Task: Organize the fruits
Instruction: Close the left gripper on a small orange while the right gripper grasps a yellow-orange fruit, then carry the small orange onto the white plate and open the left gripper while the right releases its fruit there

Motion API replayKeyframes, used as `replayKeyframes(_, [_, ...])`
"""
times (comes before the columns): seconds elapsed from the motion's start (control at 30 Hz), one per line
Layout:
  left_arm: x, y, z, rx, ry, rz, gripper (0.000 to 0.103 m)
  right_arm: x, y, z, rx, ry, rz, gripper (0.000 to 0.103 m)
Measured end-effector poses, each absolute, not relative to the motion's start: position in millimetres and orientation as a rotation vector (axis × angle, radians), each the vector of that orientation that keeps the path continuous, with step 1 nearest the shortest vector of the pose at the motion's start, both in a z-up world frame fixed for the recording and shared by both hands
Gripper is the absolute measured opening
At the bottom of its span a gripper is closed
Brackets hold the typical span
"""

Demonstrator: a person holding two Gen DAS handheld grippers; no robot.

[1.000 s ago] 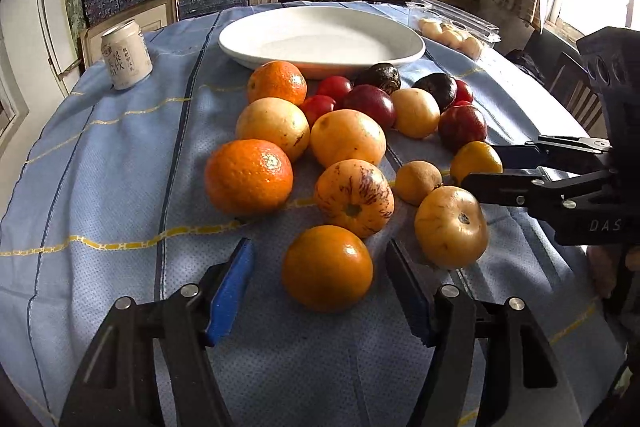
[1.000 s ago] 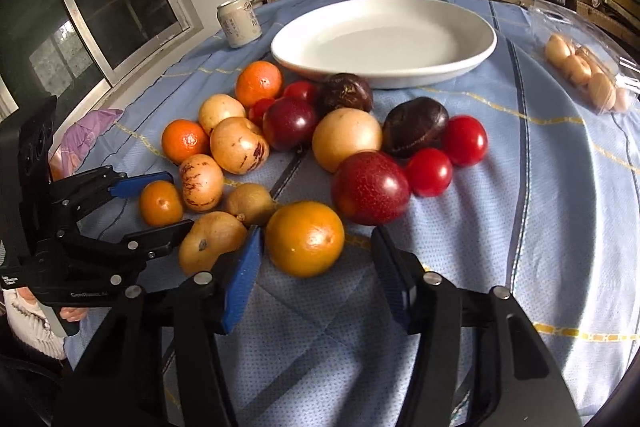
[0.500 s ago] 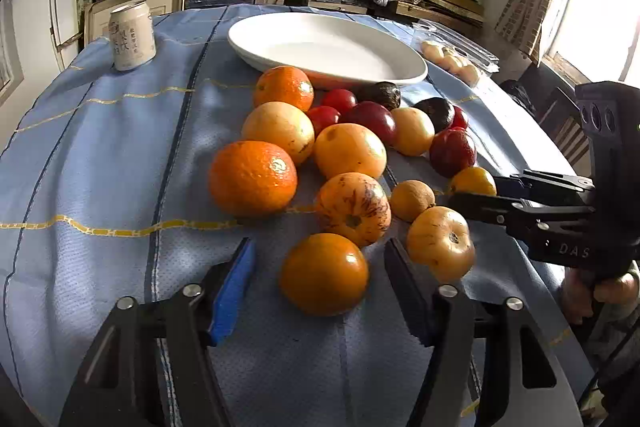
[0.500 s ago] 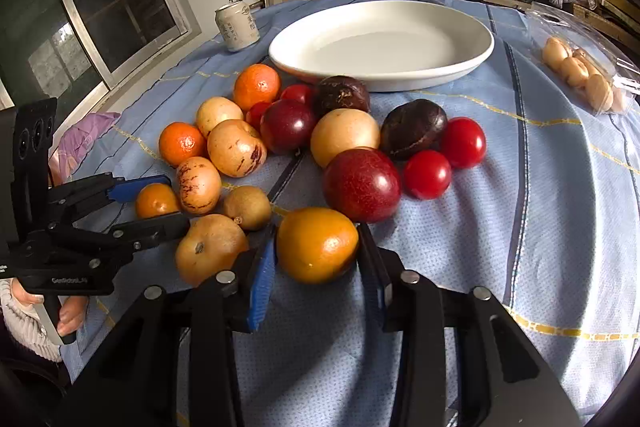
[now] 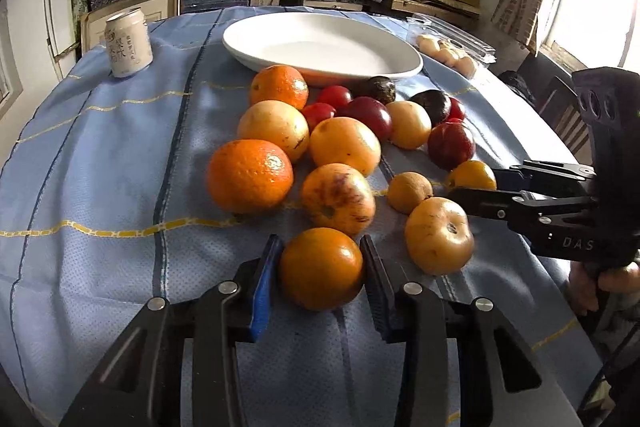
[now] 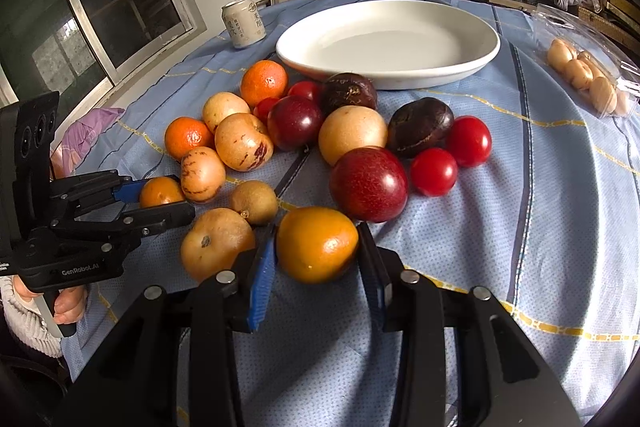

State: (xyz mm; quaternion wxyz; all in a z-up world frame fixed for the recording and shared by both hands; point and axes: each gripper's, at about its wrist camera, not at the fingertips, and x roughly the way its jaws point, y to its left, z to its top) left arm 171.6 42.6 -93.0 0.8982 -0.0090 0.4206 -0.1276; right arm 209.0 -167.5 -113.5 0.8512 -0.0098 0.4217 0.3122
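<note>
A pile of oranges, pale yellow fruits, dark red plums and red tomatoes lies on the blue cloth in front of a white plate (image 5: 320, 47) (image 6: 388, 39). My left gripper (image 5: 320, 243) is closing on a smooth orange fruit (image 5: 320, 271) at the near edge of the pile, and both pads touch its sides. In the right wrist view the left gripper (image 6: 164, 201) reaches in from the left around that fruit (image 6: 160, 189). My right gripper (image 6: 317, 231) is shut on a yellow-orange fruit (image 6: 316, 247). The left wrist view shows the right gripper (image 5: 474, 183) at the right edge.
A white drink can (image 5: 128, 43) (image 6: 244, 23) stands left of the plate. A clear plastic pack of pale round fruits (image 5: 448, 55) (image 6: 584, 79) lies to its right. A big red plum (image 6: 368, 183) and a yellow fruit (image 6: 216, 243) crowd the right gripper. Stacked shelves stand behind.
The left jaws have narrowed from wide apart to touching the orange fruit. The right jaws closed onto the yellow-orange fruit earlier and have held there since.
</note>
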Motion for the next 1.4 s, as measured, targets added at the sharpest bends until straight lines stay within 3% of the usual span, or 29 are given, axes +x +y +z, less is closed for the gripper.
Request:
replayKeyframes(0.4, [163,37,-53,0.015,0.748,-0.227,0.040,196,-187,-71,0.060,0.742,0.687,0.038])
replayKeyframes(0.63, [242,21,-1,0.041,0.707,-0.208,0.040,279,-183,-21,0.039,0.681,0.563,0.038])
replayKeyframes(0.87, [337,16,-26,-0.018,0.805,-0.138,0.040,355,-167,-54,0.054,0.761,0.497,0.038])
replayKeyframes(1.1, [362,21,-52,-0.027,0.879,-0.141,0.040,378,-162,-79,0.027,0.811,0.478,0.038])
replayKeyframes(1.2, [363,26,-54,-0.044,0.889,-0.156,0.043,381,-164,-85,0.027,0.817,0.472,0.039])
replayKeyframes(1.27, [360,30,-50,-0.052,0.873,-0.153,0.058,381,-167,-84,0.031,0.808,0.474,0.039])
replayKeyframes(1.4, [356,39,-40,-0.090,0.848,-0.154,0.061,378,-175,-78,0.052,0.790,0.483,0.039])
